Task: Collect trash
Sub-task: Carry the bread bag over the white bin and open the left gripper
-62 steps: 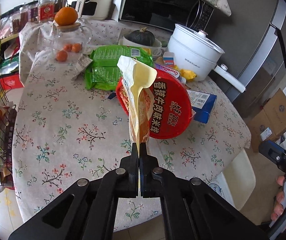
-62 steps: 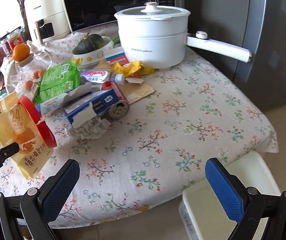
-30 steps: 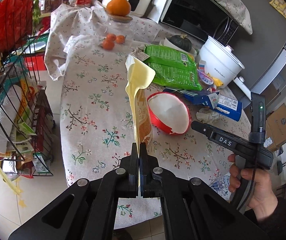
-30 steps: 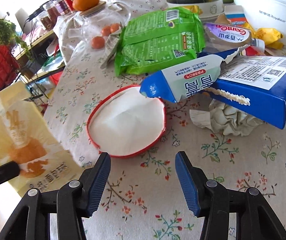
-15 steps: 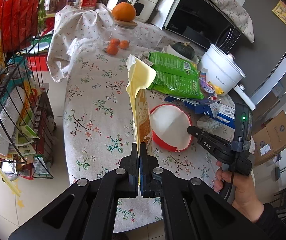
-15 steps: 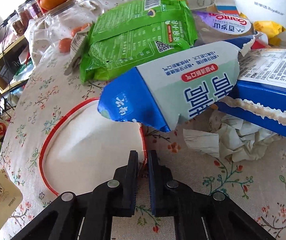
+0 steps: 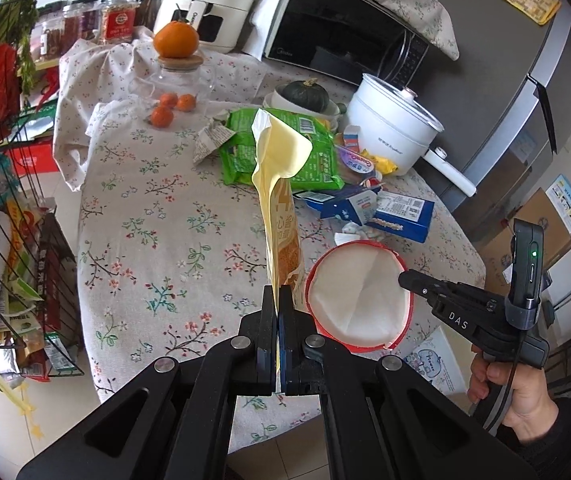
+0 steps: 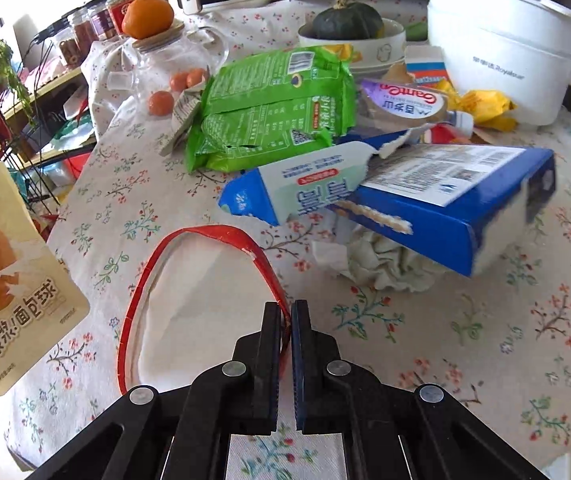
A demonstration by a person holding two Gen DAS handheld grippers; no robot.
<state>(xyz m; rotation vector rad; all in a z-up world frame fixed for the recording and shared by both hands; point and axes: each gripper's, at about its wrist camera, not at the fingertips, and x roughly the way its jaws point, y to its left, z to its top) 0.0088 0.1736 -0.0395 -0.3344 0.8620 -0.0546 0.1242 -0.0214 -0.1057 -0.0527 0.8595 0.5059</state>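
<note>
My left gripper (image 7: 279, 296) clenched on bottom edge of yellow snack bag (image 7: 281, 184), bag held upright above tabletop's near edge, likely kept clear while other hand works. My right gripper (image 8: 285, 314) pinched tight on red rim of noodle-cup lid (image 8: 189, 300), lid tilted up near tabletop's near edge, white side showing. Blue carton (image 8: 437, 196), green packet (image 8: 269, 108), crumpled tissue (image 8: 385, 260) uncollected toward tabletop's middle.

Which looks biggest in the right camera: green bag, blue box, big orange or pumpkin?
1. blue box, though it's nearer.
2. green bag.
3. pumpkin.
4. big orange.
The last two look close in size; that order is unsure.
</note>
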